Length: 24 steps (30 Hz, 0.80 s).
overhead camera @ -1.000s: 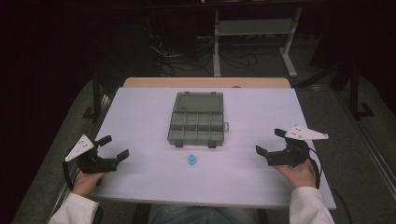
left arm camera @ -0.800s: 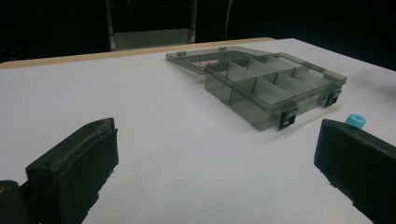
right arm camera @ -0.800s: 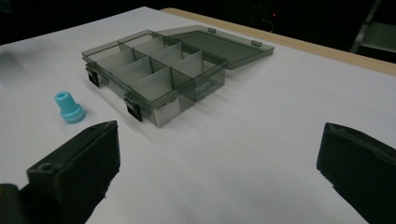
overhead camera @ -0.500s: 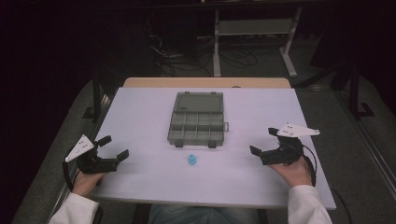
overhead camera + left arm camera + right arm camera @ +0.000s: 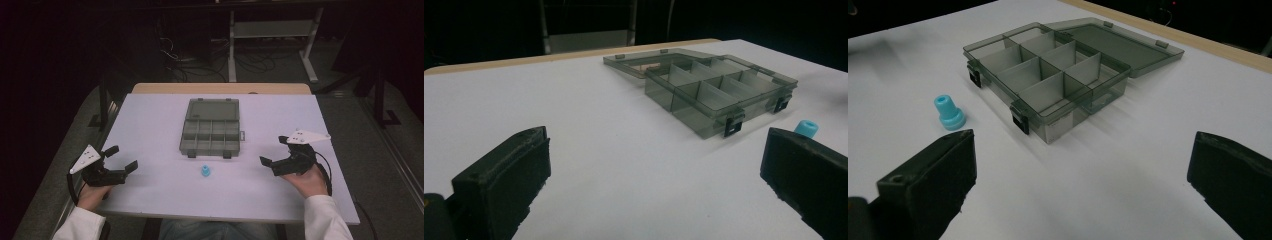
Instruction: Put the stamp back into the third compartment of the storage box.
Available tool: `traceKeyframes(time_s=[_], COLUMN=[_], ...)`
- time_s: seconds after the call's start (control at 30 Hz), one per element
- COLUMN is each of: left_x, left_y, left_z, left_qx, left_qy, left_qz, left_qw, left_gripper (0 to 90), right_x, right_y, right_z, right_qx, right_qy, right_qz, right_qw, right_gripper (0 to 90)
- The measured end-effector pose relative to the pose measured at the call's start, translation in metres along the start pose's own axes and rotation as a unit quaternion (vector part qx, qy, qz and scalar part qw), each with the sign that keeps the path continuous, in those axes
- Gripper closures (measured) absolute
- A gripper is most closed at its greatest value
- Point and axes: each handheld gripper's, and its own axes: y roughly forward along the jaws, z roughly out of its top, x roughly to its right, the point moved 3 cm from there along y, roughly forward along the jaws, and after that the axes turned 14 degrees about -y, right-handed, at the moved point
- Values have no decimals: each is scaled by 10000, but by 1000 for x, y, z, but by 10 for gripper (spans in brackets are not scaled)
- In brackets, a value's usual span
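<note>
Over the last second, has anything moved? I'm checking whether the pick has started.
The right gripper has slid left across the white table, toward the small blue plastic cap, open and empty. Nothing was grasped or released. The left gripper, the cap and the open grey compartment box stayed where they were.

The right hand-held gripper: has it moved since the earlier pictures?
Yes. The right hand-held gripper has moved left, toward the blue piece and the open box.
</note>
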Motion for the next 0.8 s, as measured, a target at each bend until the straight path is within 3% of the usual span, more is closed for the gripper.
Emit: traceKeyframes(time_s=[0.8], left_x=[1], left_y=[0], left_z=[0], left_qx=[26], left_qy=[-12], left_qz=[-17], left_qw=[10000], left_gripper=[0], right_x=[-10], right_y=[20], right_z=[22], right_qx=[-76], right_qy=[-173], right_qz=[369], right_qw=[9991], right_gripper=[0])
